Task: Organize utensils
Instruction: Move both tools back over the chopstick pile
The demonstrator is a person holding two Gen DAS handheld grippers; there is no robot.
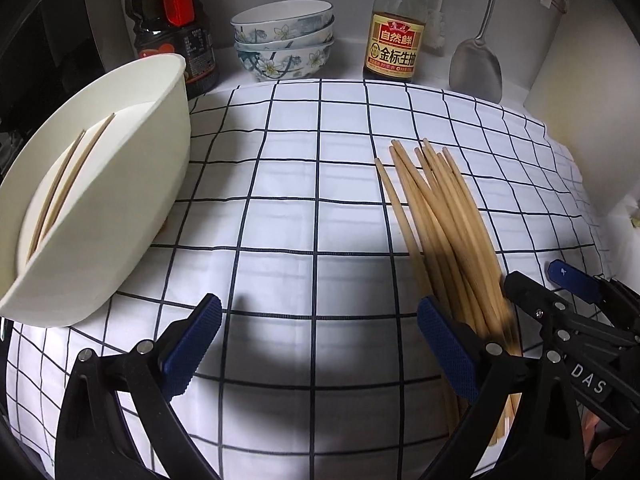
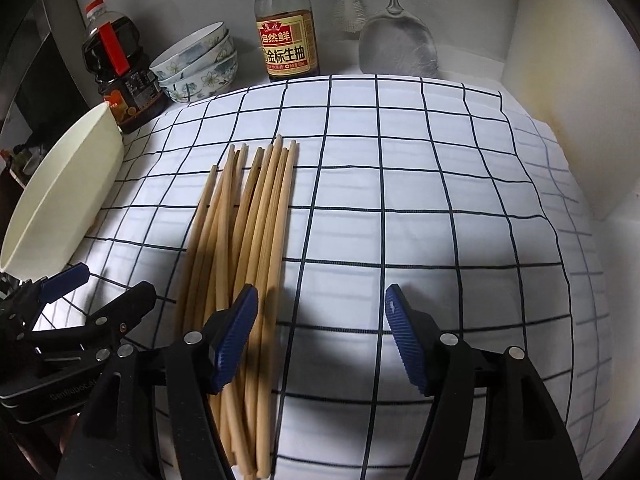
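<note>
Both cameras ride the grippers, looking steeply down and forward from close above the checked cloth (image 1: 320,200) toward the far wall. The left wrist view sits further left, with the white holder (image 1: 120,208) near on its left and the chopsticks (image 1: 444,220) to its right. The right wrist view sits further right, chopsticks left of centre. Both share the cloth, chopsticks, bowls (image 2: 200,64), sauce bottle (image 2: 286,40) and spatula (image 2: 396,44).

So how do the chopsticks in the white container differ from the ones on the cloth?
The chopsticks in the white container number only two and lie side by side; the chopsticks on the checked cloth form a loose, overlapping bundle of many more. The first pair is already sorted inside the white container; the bundle lies beside both open grippers. Both look like the same plain light wood.
</note>
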